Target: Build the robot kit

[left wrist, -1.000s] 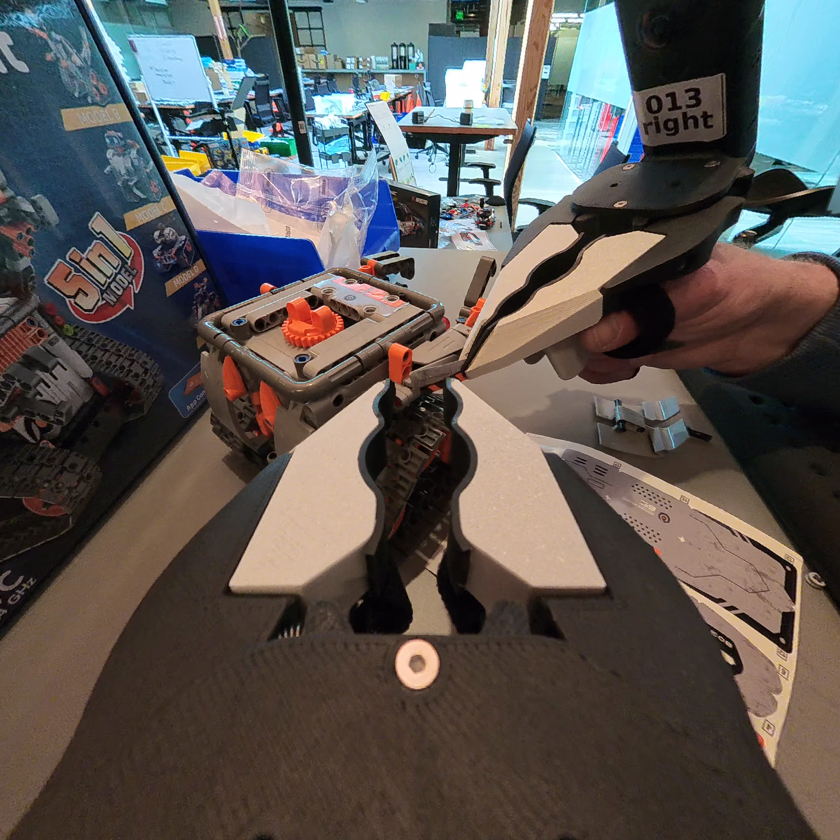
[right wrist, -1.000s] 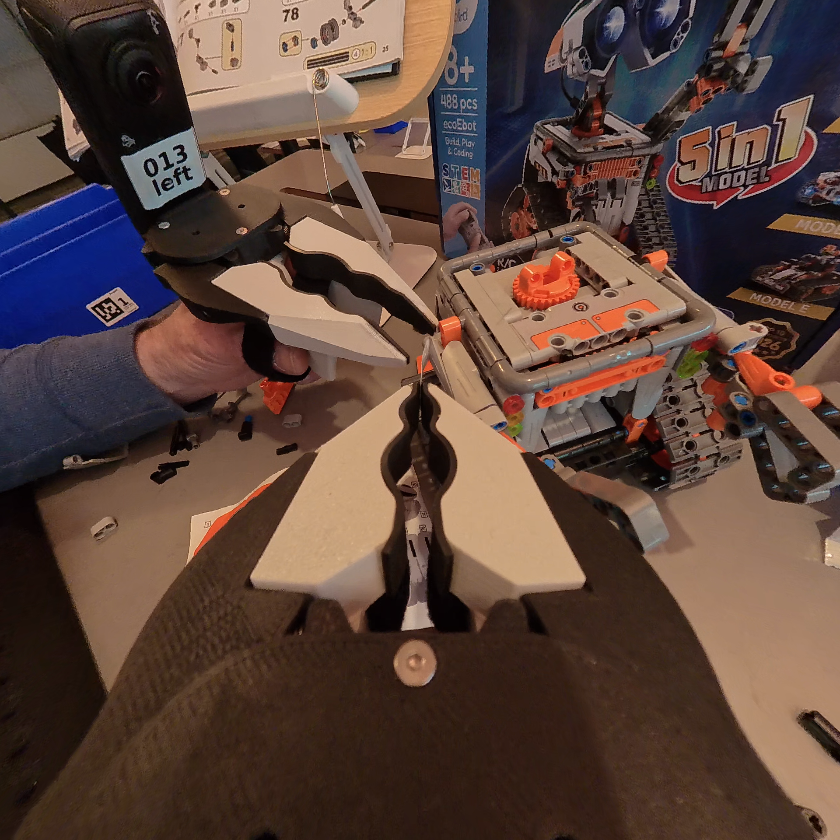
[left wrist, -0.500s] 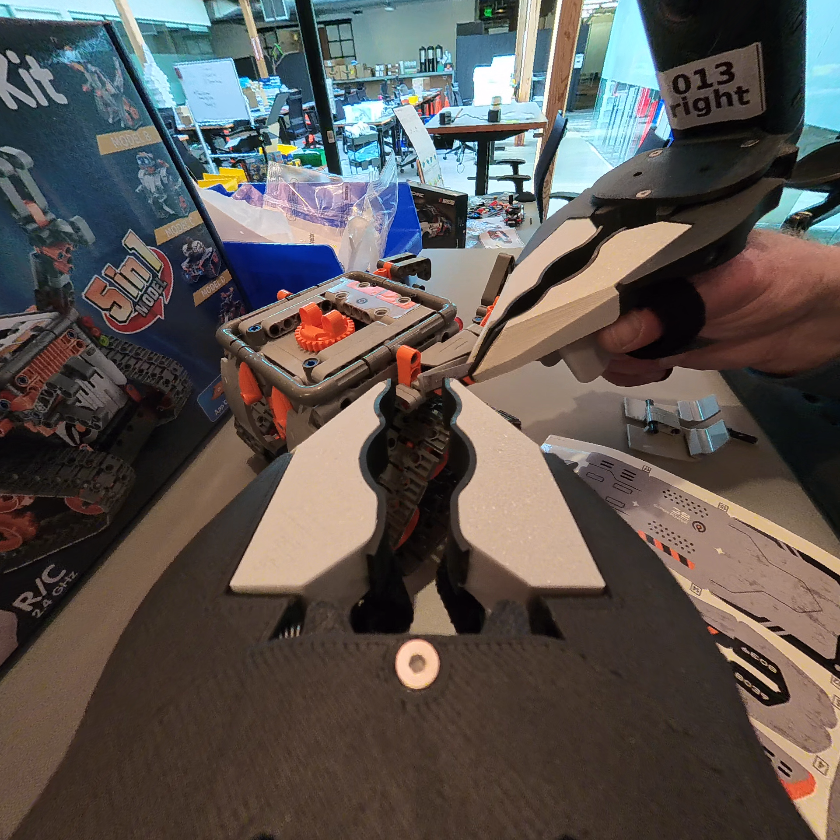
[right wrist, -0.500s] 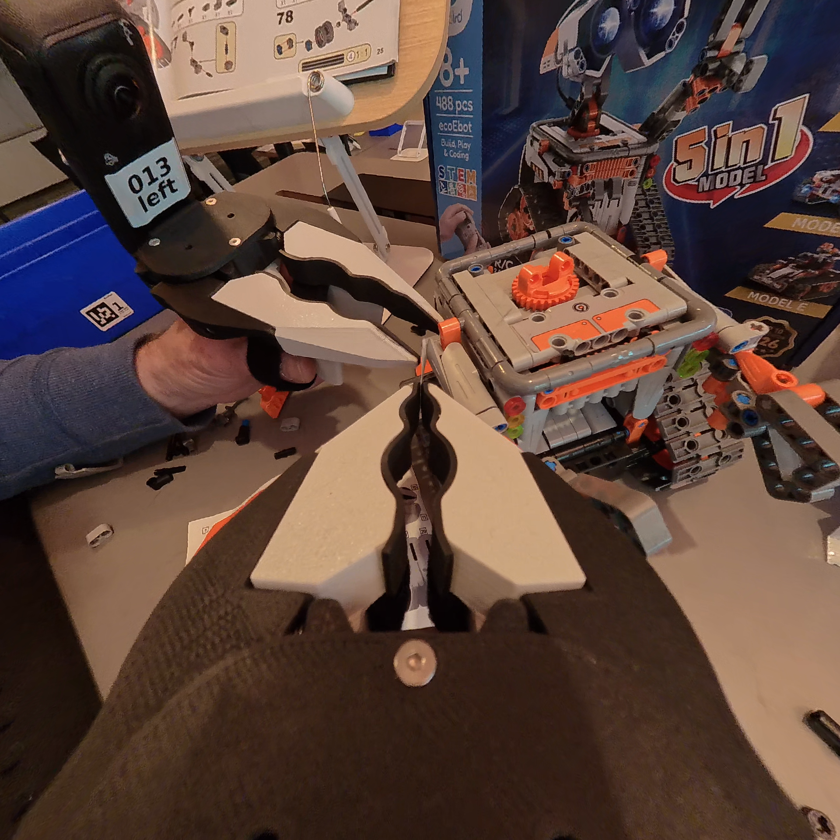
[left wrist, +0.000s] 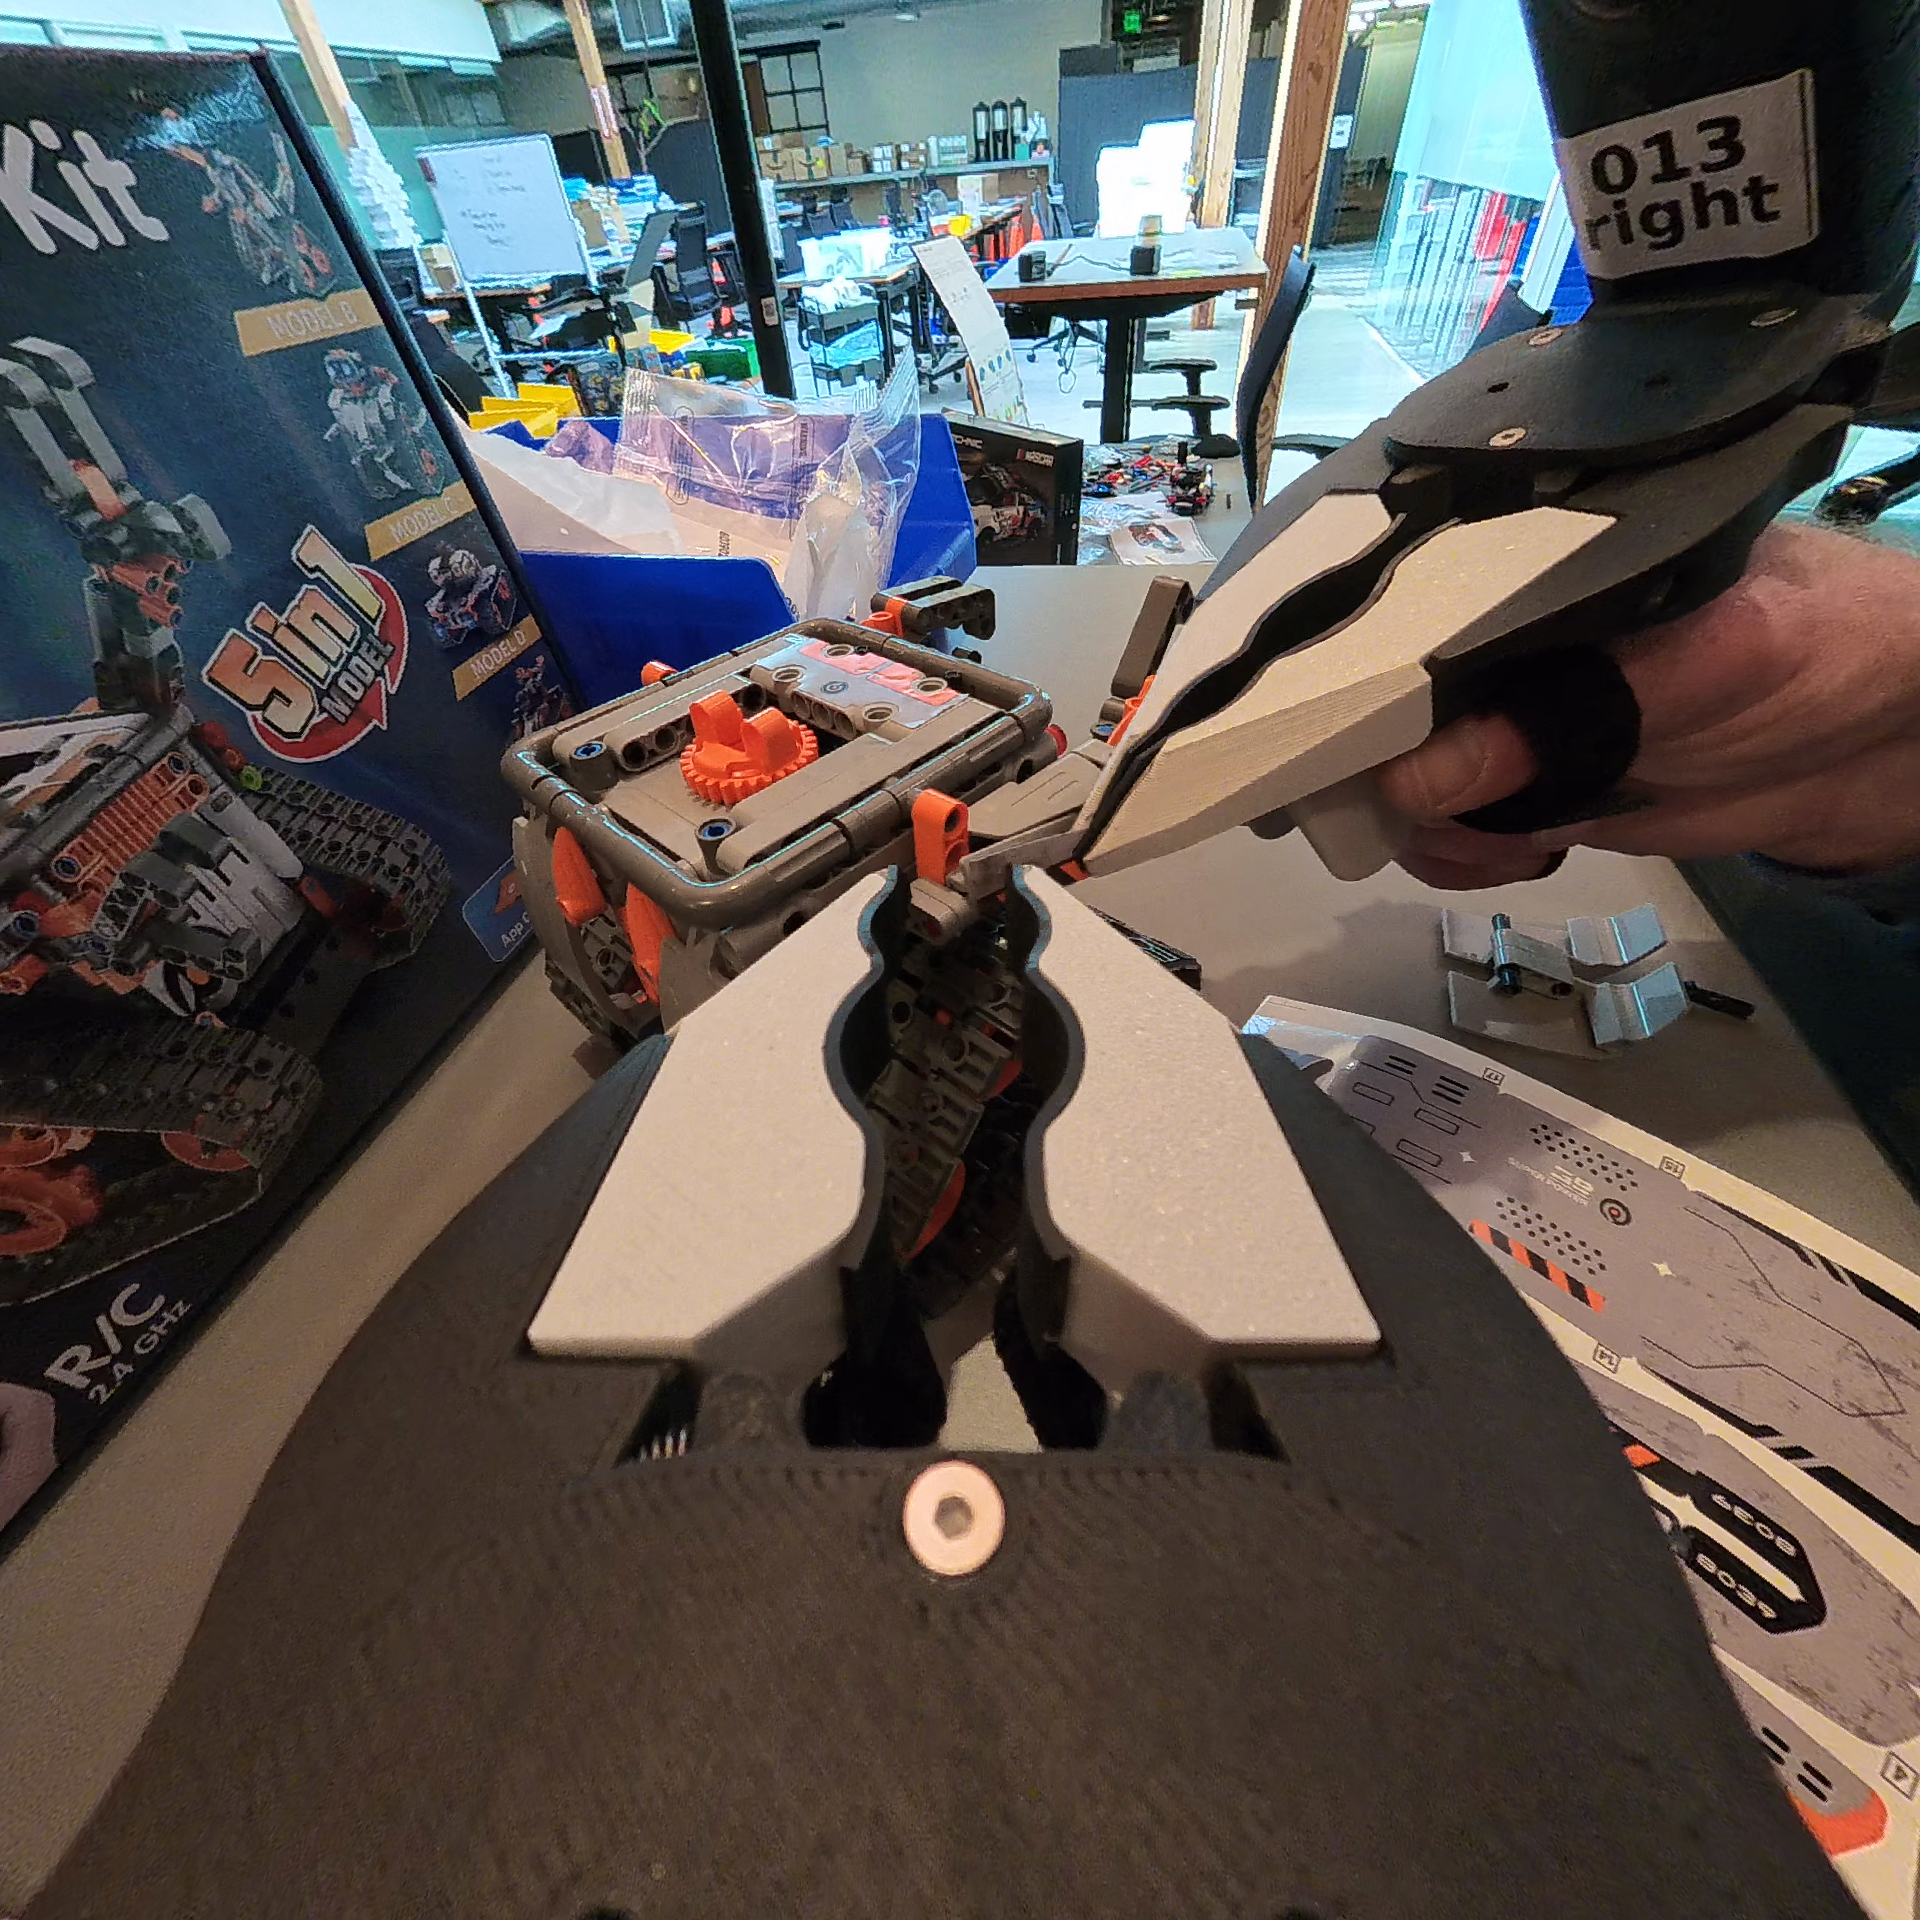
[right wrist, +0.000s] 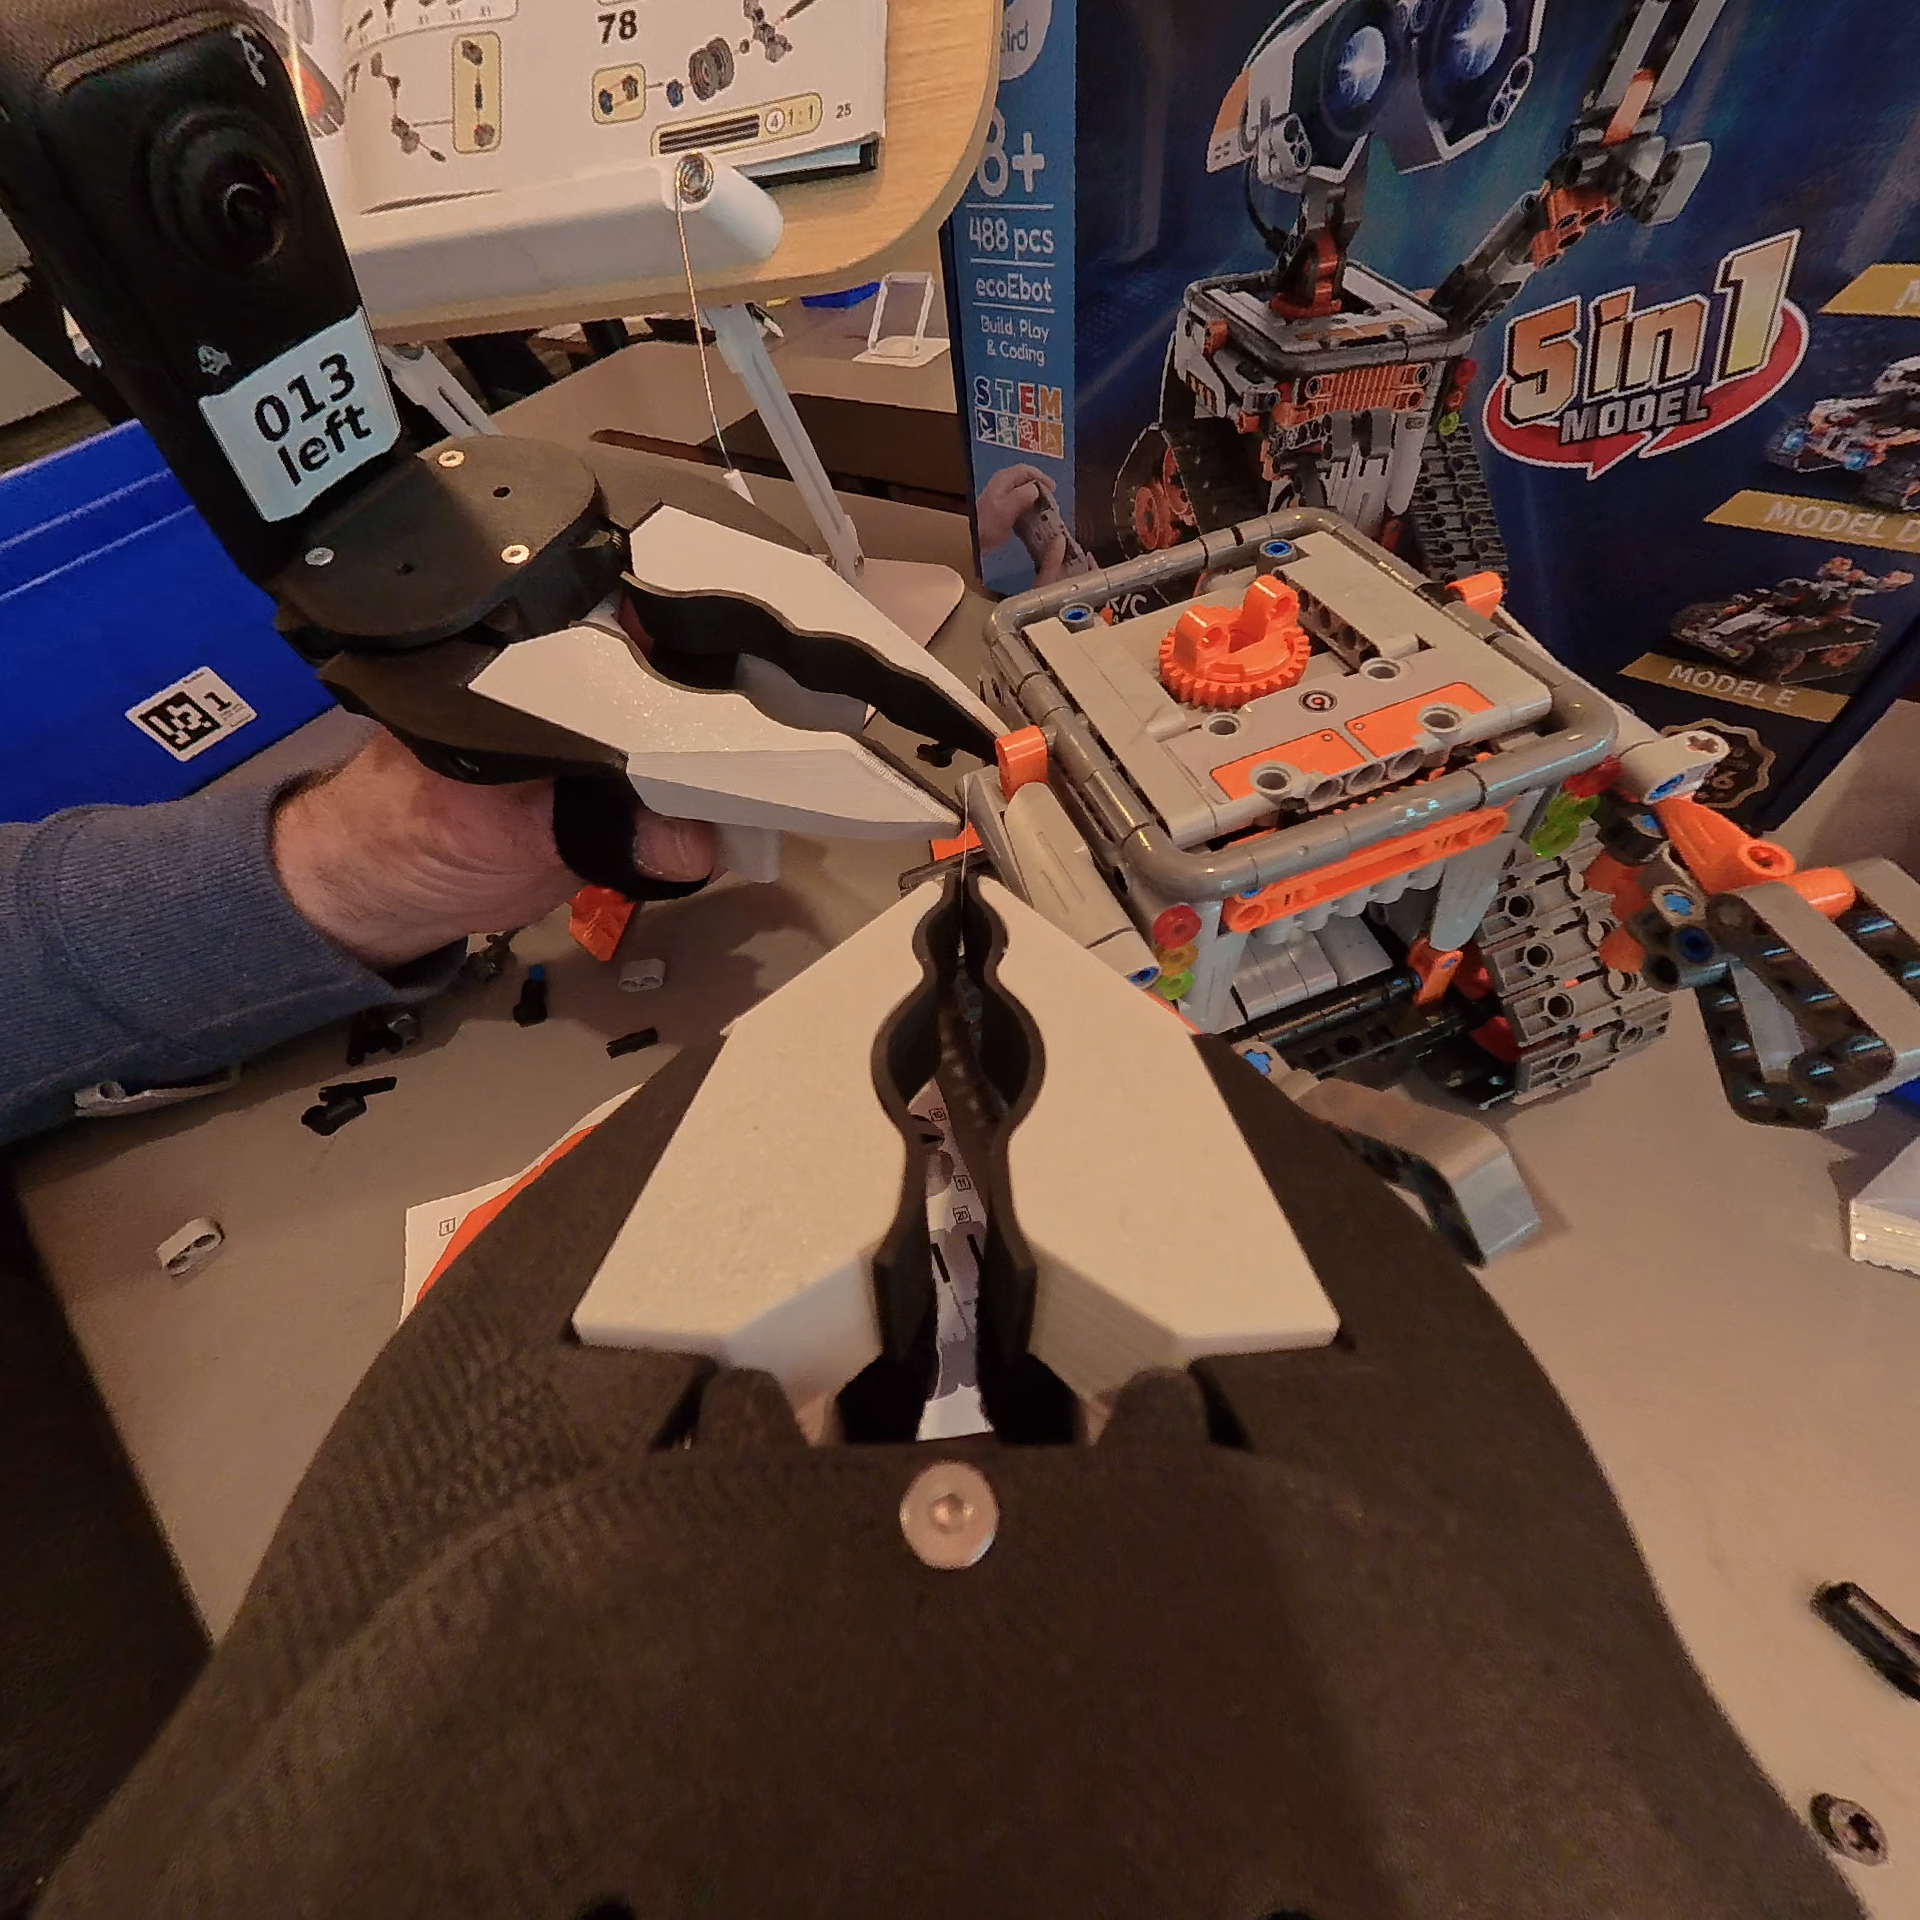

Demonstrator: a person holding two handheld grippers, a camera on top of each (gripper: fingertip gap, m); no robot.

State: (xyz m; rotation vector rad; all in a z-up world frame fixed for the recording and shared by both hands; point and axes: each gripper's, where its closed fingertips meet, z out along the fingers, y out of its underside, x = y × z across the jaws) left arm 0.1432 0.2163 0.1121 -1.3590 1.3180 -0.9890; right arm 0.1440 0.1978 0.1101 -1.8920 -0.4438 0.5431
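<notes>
Your left gripper [left wrist: 954, 894] is clenched on the brick-built robot's [left wrist: 769, 758] track side on the table [left wrist: 1299, 925]; your right gripper [right wrist: 961, 894] pinches a thin sticker [right wrist: 966, 831] at its corner.

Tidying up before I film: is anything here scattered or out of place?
Yes: small black and grey loose pieces lie scattered on the table by the left tongs, and a sticker sheet lies partly under the tongs.
</notes>
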